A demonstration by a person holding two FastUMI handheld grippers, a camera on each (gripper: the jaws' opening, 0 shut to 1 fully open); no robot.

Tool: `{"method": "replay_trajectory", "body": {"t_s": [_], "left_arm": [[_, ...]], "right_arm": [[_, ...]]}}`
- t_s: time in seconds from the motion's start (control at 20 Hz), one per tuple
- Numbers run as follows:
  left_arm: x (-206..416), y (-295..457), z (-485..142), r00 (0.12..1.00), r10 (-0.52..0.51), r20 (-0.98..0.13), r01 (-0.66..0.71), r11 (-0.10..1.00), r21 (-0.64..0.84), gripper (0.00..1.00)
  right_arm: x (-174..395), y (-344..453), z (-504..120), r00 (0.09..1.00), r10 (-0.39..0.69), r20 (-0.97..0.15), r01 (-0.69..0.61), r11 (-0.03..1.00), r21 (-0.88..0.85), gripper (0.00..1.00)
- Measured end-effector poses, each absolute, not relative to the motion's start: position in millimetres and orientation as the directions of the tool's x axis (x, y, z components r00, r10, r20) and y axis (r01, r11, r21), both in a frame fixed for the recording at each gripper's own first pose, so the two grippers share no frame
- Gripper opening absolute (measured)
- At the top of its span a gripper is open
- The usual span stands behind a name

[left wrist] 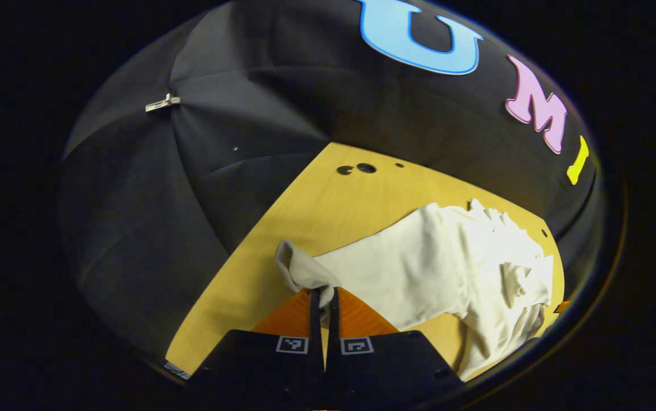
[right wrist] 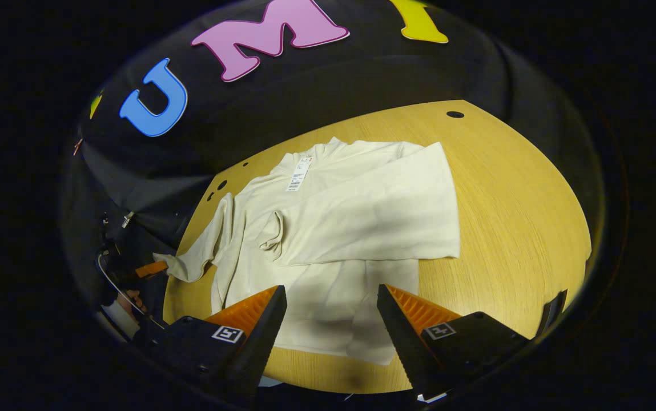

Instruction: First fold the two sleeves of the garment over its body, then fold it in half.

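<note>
Black cloth walls close in a pale yellow wooden worktop (right wrist: 522, 217) drilled with a few dark holes. On it lies a cream long-sleeved garment (right wrist: 328, 240), spread flat, its long axis running from the collar with a paper tag (right wrist: 299, 173) near the far wall down to the hem at the near edge. One sleeve (right wrist: 373, 211) is folded across the chest, its cuff pointing toward the other side. The second sleeve (right wrist: 196, 257) stretches outward off the body. The left claw (left wrist: 323, 302) is closed, pinching that sleeve's cuff (left wrist: 299, 268). The right claw (right wrist: 330, 319) hangs over the hem with its fingers spread wide, gripping nothing.
</note>
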State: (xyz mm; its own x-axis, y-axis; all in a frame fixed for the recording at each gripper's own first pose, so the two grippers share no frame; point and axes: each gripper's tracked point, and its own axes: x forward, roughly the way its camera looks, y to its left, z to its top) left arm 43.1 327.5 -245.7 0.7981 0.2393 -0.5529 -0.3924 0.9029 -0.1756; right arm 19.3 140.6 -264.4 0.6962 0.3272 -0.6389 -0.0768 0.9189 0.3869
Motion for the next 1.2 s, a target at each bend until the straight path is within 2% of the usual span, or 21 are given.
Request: {"method": "replay_trajectory", "body": {"t_s": [0.3, 0.6, 1.0, 1.2], "left_arm": [[74.4, 257.0, -185.0, 0.879, 0.133, -0.459, -0.260, 0.939, -0.226, 0.06], [108.3, 173.7, -143.0, 0.915, 0.005, -0.404, -0.113, 0.963, -0.244, 0.06], [137.4, 60.8, -145.3, 0.894, -0.163, -0.417, 0.072, 0.971, -0.227, 0.06], [152.0, 21.8, -160.1, 0.875, -0.197, -0.441, 0.108, 0.969, -0.220, 0.06]], "right_arm": [[18.1, 116.5, -272.7, 0.702, 0.308, -0.642, -0.020, 0.910, 0.415, 0.98], [14.7, 105.8, -276.1, 0.708, 0.300, -0.640, 0.003, 0.904, 0.428, 0.98], [0.9, 105.3, -286.2, 0.681, 0.303, -0.667, -0.038, 0.924, 0.381, 0.99], [-0.3, 112.3, -288.0, 0.666, 0.333, -0.667, -0.049, 0.913, 0.406, 0.98]]}}
